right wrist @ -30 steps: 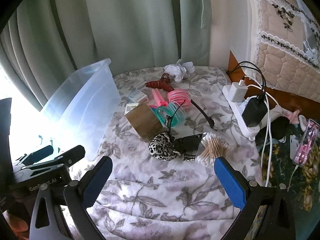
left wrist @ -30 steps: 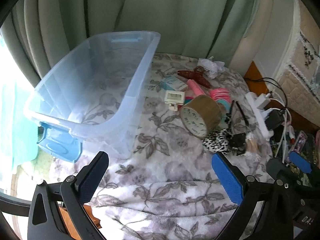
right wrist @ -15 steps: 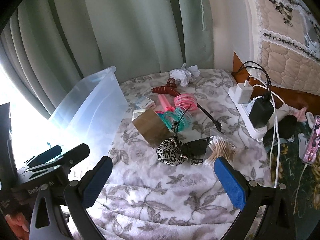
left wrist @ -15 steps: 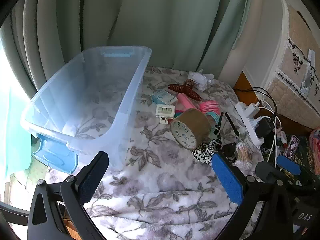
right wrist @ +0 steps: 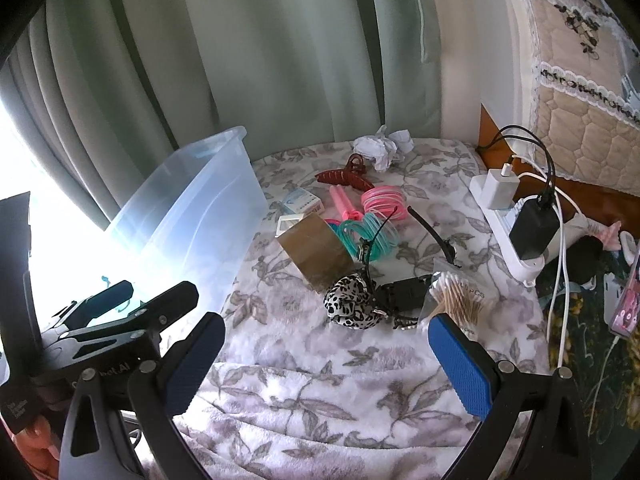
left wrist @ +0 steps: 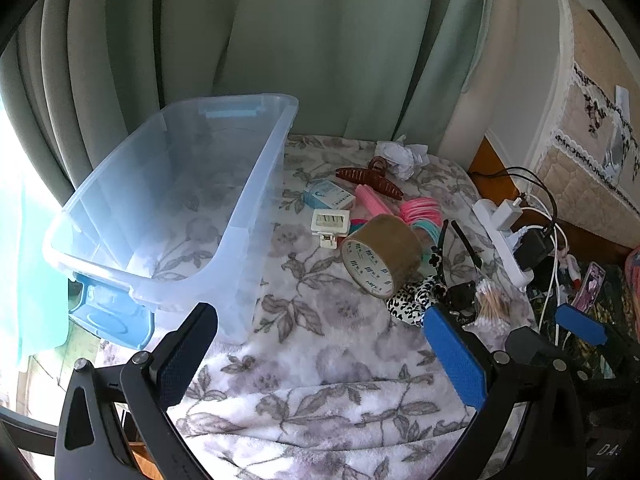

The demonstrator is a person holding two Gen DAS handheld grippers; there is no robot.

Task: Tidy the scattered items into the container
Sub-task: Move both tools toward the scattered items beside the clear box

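Observation:
A clear plastic bin [left wrist: 168,208] [right wrist: 192,216] with blue latches stands empty on the left of a floral blanket. Scattered to its right lie a brown tape roll [left wrist: 380,256] [right wrist: 316,252], a leopard scrunchie [left wrist: 412,300] [right wrist: 352,302], a bag of cotton swabs [right wrist: 456,300], pink and teal coils [right wrist: 380,216], a brown hair claw [left wrist: 372,178] [right wrist: 344,176], a small blue box [left wrist: 328,196], a white clip [left wrist: 330,226] and crumpled paper [right wrist: 382,146]. My left gripper [left wrist: 320,356] and right gripper [right wrist: 326,360] are open and empty, held back over the blanket's near part.
A white power strip [right wrist: 508,216] with chargers and cables lies at the blanket's right edge. Green curtains [right wrist: 260,60] hang behind. A quilted headboard [right wrist: 580,80] stands at the far right. The left gripper's body [right wrist: 100,332] shows at the lower left of the right wrist view.
Both grippers have pulled back and risen, so the bin and the items look smaller and farther. Nothing on the blanket has moved. Both grippers stay open.

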